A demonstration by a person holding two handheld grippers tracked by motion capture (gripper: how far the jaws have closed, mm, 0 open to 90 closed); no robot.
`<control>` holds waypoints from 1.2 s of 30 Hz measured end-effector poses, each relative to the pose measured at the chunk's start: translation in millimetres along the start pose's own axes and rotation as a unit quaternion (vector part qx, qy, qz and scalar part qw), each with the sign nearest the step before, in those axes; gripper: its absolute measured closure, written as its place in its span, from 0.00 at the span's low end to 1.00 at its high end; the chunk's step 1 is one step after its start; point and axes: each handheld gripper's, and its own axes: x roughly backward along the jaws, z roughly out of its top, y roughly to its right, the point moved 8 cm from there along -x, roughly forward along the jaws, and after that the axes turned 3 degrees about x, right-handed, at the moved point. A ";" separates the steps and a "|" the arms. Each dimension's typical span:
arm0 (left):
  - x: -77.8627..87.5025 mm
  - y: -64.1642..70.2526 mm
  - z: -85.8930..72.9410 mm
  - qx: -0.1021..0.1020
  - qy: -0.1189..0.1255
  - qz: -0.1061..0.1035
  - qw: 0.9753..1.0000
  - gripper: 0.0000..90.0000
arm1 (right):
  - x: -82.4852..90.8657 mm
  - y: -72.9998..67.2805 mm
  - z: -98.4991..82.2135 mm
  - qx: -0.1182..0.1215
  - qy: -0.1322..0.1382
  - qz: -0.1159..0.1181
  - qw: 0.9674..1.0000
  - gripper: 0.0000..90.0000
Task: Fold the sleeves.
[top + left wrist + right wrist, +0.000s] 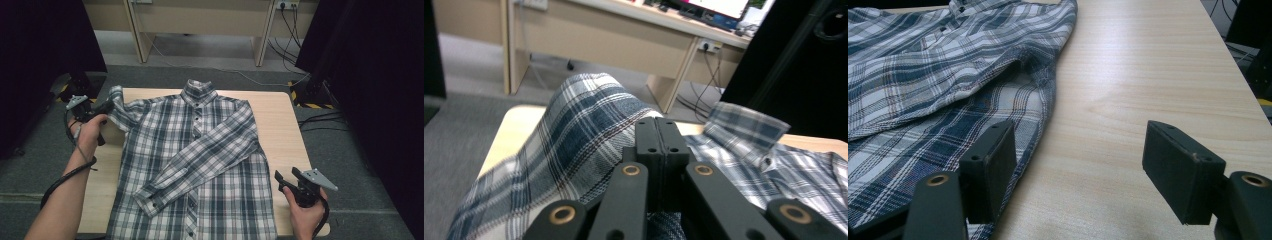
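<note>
A blue and white plaid shirt (165,130) lies face up, buttoned, on the wooden table (280,125), collar (199,92) at the far side. One sleeve (200,160) is folded diagonally across the front. The other sleeve (120,112) is raised off the table's far left corner, with my left gripper (111,104) shut on it. In the left gripper view the jaws (661,125) meet tip to tip and the plaid sleeve (579,135) drapes over and behind them. My right gripper (286,175) stands open low over the table near the shirt's hem (1028,125); nothing lies between its pads (990,165).
Bare wood (1148,65) runs along the shirt's right side. A light wooden desk (200,20) stands behind the table, with cables (280,45) trailing over the grey carpet. Dark curtains (380,75) hang on both sides.
</note>
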 end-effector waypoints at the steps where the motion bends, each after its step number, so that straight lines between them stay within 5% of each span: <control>1: -0.5 4.3 2.4 -0.003 0.003 -0.004 1.000 1.00 | 0.0 0.0 0.0 0.000 0.000 0.000 1.000 0.34; 20: -21.4 77.3 13.7 -0.068 0.011 -0.062 0.996 1.00 | 0.4 -0.2 -0.2 -0.002 0.000 0.003 1.000 0.34; 36: -33.4 124.0 -1.4 -0.125 -0.016 -0.110 0.986 1.00 | 0.4 -0.2 -0.4 -0.009 -0.001 0.005 1.000 0.34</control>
